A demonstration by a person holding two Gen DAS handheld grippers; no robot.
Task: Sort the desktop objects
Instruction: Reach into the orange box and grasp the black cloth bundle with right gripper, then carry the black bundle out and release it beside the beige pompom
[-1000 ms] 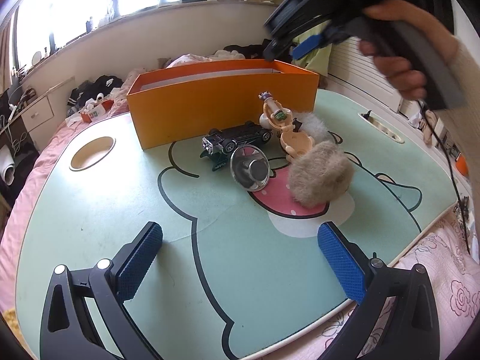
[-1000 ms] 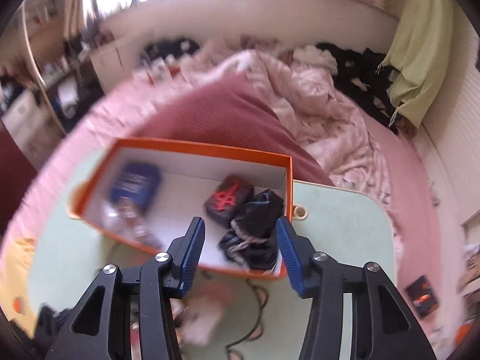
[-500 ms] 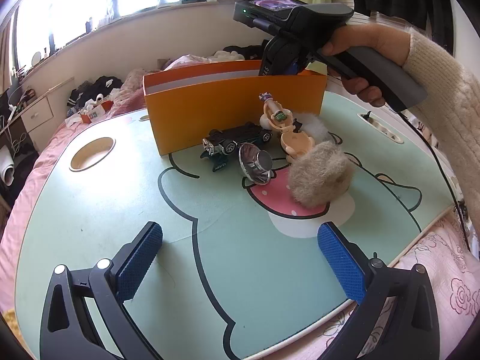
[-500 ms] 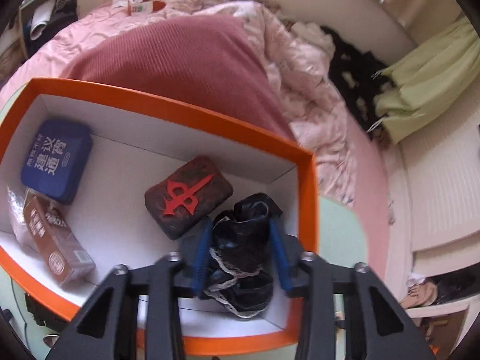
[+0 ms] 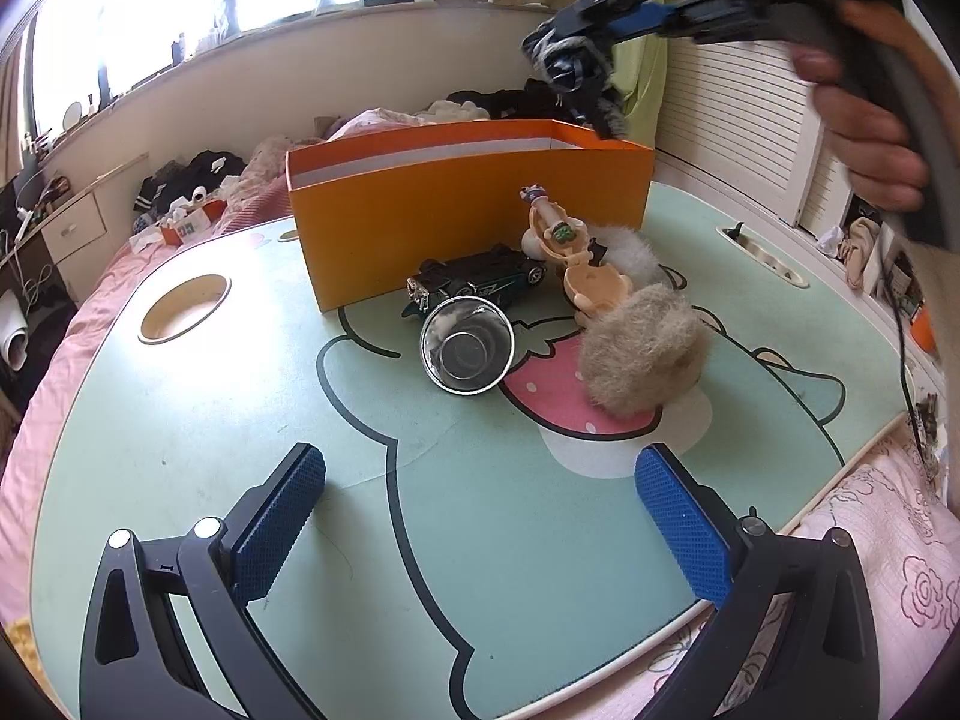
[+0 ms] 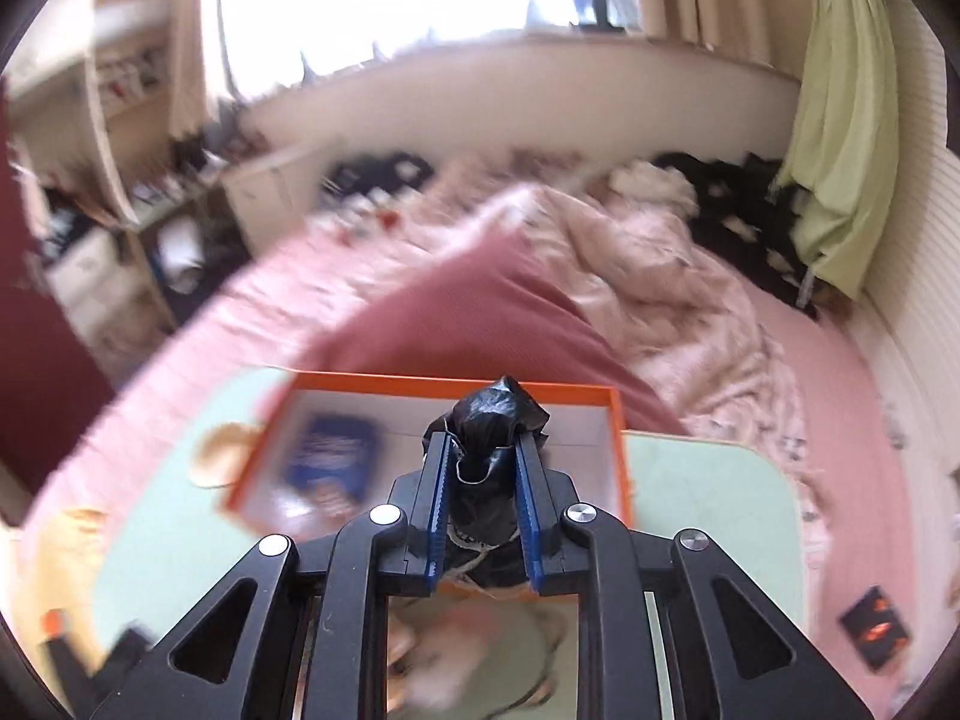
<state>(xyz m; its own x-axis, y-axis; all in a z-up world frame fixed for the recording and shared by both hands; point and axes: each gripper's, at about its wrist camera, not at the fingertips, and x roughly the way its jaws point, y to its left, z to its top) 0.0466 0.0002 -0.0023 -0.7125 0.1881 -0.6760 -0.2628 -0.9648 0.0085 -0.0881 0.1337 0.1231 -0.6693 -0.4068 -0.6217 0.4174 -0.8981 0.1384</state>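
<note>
The left gripper [image 5: 480, 516] hangs low over the green table [image 5: 180, 480], its blue pads spread wide with nothing between them. Ahead of its fingers, going left to right, a clear glass cup [image 5: 467, 345] lies on its side, a dark toy car [image 5: 474, 282] sits just behind it, then a peach doll figure [image 5: 570, 258] and a tan fur ball [image 5: 642, 354]. Beyond them stands the orange box [image 5: 468, 222]. The right gripper [image 6: 482, 468], held in a hand [image 5: 864, 144], is clamped on a black lace-trimmed cloth bundle [image 6: 489, 420] that is lifted above the box's right end. A blue pouch [image 6: 333, 456] lies inside the box, left of those fingers.
</note>
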